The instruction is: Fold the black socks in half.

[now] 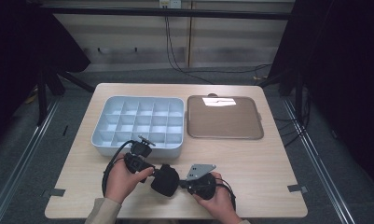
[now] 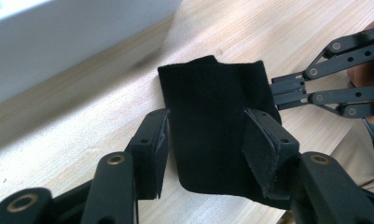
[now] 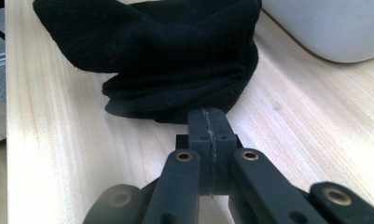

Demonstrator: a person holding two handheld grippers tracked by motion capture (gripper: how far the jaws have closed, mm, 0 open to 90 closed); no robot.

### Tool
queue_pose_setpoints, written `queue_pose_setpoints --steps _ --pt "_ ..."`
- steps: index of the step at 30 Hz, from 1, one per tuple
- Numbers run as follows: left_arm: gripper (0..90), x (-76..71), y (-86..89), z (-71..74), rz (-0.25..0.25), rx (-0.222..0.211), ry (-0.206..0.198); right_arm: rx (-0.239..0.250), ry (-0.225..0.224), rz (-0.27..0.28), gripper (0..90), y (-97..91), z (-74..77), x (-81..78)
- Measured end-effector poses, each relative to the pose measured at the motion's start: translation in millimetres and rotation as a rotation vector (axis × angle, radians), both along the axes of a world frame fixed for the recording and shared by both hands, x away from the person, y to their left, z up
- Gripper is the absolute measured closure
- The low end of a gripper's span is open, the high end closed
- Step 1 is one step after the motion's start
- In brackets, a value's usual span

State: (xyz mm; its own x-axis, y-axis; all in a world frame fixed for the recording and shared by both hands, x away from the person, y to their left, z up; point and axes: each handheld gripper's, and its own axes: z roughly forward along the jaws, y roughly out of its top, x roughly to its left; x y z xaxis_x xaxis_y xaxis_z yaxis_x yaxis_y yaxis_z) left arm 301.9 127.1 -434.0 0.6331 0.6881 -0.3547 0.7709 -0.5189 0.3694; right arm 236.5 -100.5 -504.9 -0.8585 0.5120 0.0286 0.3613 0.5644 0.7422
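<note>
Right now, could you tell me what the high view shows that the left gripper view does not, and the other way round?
The high view alone takes in the brown tray, the compartments of the white organiser box and both hands. The left gripper view alone shows the left gripper jaws standing either side of the black cloth, apart from it. Both show the cloth on the wooden table, the box's wall, and the right gripper at the cloth's edge.

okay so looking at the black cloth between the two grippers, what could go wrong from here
The left gripper has its jaws apart around the folded black cloth, pads seemingly not pressing, so the fold may spring open. The right gripper is shut at the cloth's edge; whether it pinches fabric is unclear, and a pull might slip off. The compartment tray sits close behind, so a lift could snag its rim.
</note>
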Motion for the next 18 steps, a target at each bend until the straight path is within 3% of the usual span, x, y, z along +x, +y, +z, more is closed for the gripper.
queue_pose_setpoints --steps 18 --pt "45.6 1.8 2.4 -14.8 0.006 0.016 0.015 0.000 0.000 0.000 90.0 0.0 0.0 0.0"
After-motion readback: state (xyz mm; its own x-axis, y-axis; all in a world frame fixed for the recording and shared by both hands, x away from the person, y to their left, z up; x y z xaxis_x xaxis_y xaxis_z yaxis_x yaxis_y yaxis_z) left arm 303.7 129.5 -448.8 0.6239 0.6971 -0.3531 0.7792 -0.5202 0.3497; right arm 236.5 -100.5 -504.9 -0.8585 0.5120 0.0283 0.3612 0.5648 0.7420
